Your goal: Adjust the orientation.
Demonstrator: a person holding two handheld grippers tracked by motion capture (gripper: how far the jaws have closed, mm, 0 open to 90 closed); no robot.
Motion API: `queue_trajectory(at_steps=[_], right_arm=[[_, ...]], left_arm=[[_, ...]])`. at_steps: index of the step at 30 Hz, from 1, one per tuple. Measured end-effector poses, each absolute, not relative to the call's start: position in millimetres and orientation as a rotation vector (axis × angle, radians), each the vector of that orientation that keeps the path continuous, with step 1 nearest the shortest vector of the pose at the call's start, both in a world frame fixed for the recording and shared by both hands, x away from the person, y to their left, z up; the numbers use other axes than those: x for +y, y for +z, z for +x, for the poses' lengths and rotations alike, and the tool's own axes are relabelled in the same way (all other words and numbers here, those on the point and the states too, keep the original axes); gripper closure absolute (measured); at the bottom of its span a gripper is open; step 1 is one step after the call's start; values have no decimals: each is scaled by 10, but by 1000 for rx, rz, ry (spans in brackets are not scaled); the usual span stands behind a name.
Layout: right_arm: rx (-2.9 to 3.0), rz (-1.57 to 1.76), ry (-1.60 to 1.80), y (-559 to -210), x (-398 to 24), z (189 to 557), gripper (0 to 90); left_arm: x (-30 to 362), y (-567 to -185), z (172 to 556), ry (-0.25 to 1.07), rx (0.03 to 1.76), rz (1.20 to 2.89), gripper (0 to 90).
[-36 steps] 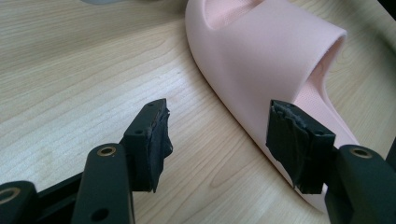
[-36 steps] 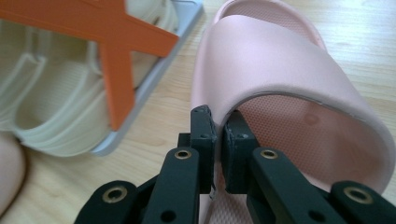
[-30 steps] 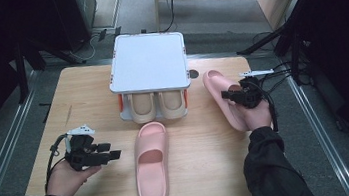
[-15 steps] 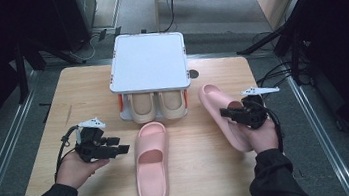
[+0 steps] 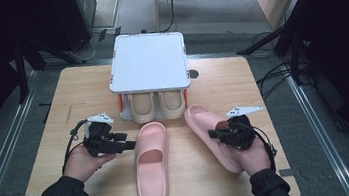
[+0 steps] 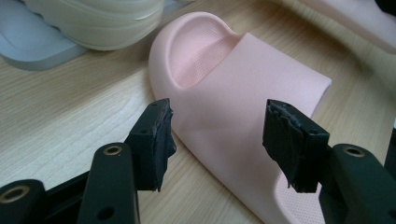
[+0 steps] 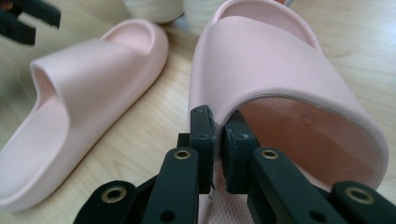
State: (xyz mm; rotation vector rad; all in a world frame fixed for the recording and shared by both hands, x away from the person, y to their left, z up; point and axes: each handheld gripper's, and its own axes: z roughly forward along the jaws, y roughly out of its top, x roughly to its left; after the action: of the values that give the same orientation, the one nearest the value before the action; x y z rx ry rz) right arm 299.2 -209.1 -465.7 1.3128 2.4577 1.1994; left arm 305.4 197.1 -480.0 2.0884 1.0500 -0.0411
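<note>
Wooden table [image 5: 220,77] fills the frame centre, with a white rack [image 5: 148,63] at its upper middle. We see the right gripper [image 5: 219,135] pinching what appears to be the right pink slipper's [image 5: 206,124] rim, lower right. Left gripper [image 5: 128,140], jaws spread, flanks the left pink slipper [image 5: 151,166].

Soft matt foam on pale wood, pretty much

Both pink slides, the middle slipper [image 5: 151,164] and the right slipper [image 7: 285,70], look like smooth matt foam with a fine dotted texture on the footbed. The table [image 5: 85,88] is light wood-grain, satiny. The rack [image 5: 148,62] has a smooth white plastic top, and the gripper pads [image 6: 156,135] are rough black rubbery stuff.
</note>
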Motion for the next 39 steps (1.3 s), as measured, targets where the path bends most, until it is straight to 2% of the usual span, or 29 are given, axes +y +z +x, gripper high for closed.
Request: queue_trajectory(at_steps=[15,30,34,39], right_arm=[[2571,1201,1011,-4843,-1666,2807,837],[2609,1163,1078,-4883,-1338,2740,814],[2625,1149,1110,-4898,-1243,2719,761],[2629,1134,1175,-4832,-1269,2683,702]], left_arm=[[1921,-4802,3082,-35,1046,2105,430],[1916,-4816,3057,-37,1029,2128,472],[1927,-4816,3046,-34,1032,2125,472],[1952,-4802,3028,-64,1035,2115,577]])
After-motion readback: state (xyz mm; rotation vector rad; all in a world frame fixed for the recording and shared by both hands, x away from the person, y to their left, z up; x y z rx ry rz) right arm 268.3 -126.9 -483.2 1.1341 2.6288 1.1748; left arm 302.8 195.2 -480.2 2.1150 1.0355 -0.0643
